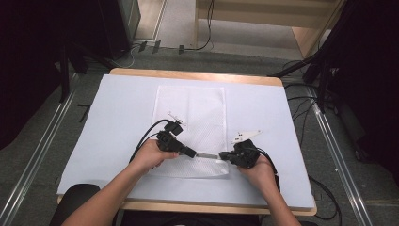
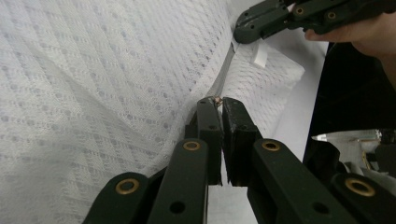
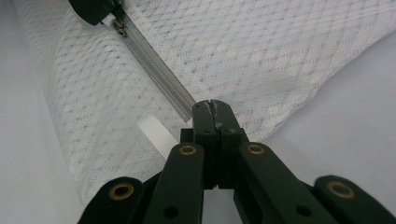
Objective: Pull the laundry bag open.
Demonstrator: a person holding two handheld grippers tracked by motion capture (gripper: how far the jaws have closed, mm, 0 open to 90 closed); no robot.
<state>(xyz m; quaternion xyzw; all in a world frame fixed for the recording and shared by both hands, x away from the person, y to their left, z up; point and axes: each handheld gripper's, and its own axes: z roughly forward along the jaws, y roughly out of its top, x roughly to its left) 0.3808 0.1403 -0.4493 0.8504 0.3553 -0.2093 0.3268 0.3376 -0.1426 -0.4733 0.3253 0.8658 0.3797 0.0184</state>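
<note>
A white mesh bag lies flat in the middle of the table, with its grey zipper running along the near edge. My left gripper is shut on the small metal zipper pull, its jaws pinched at the slider. From the right, my right gripper is shut on the bag's edge at the zipper's end. The zipper tape stretches taut between the two grippers. A white fabric tag sticks out beside the right jaws.
The bag rests on a pale sheet that covers a wooden table. Cables and dark stands crowd the floor to the right, and metal rails run along both sides.
</note>
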